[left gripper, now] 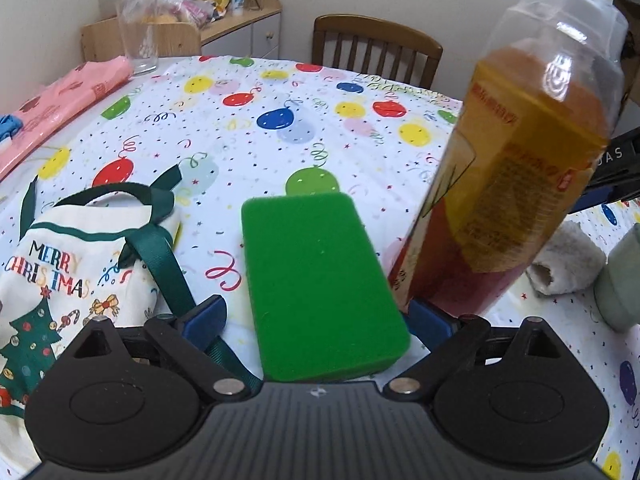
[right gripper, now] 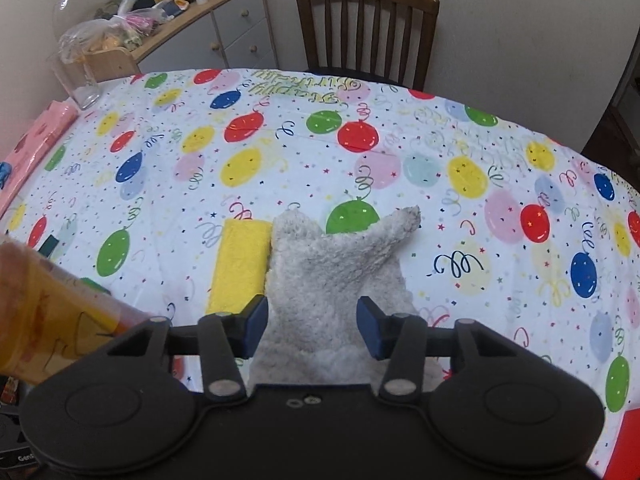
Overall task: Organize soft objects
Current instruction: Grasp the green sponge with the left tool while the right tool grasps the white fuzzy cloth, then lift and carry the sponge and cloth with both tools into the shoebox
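Right wrist: your right gripper straddles the grey fleece cloth, jaws wide — limp, light, so pinch mid-body; left gripper is wide around the squashy green sponge.

right gripper open, jaws astride fluffy grey cloth; yellow sponge touching cloth's left edge.
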The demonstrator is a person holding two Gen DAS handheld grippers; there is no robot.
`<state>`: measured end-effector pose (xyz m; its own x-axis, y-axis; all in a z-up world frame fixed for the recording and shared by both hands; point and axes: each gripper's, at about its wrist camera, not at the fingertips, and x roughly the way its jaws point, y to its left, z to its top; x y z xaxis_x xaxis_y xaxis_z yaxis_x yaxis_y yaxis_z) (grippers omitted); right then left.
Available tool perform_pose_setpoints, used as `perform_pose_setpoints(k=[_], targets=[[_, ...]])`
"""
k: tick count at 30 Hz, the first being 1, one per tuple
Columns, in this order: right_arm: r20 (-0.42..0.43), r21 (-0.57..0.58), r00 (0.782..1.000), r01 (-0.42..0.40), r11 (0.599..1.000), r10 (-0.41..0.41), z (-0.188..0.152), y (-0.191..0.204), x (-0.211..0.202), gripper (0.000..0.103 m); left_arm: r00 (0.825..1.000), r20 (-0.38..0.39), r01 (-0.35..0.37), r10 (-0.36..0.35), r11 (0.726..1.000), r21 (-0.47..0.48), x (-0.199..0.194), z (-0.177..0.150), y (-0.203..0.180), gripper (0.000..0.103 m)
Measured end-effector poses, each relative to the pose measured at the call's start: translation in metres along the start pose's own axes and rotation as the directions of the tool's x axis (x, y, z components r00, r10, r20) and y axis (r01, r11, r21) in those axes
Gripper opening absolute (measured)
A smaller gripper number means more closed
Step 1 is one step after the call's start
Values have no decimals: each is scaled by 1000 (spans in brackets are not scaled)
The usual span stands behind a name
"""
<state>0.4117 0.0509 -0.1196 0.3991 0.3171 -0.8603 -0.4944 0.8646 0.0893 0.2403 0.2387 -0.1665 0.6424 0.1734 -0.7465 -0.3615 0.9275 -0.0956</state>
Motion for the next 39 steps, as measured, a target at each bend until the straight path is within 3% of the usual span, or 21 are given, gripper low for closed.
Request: perform_pose_setpoints(k=[2,6,7,18,39], targets=[[-9,0,1000,-1,1000,1,-1,1,5,44,1000,-2,-5,5,1000,-3,1,-1,1,86],[-27,-14,1000,14,1000,-14,-5,4,14,37,1000,-2,-8,8,1000,12,2,-2,-2,84],[-30,-14,999,17,1000,-17,-6,5,15,35,1000,-2,-10,10,1000,12,2,-2,-2,78],[0,-33,999,43,999,-43,-11,7,12,7,1000,3,-13,13,1000,-15,2,1,0,73],[186,-18,981,-51,999,54,-26,14,-105,5,996,92,24,-19,998,-57,-62,16,2,73]])
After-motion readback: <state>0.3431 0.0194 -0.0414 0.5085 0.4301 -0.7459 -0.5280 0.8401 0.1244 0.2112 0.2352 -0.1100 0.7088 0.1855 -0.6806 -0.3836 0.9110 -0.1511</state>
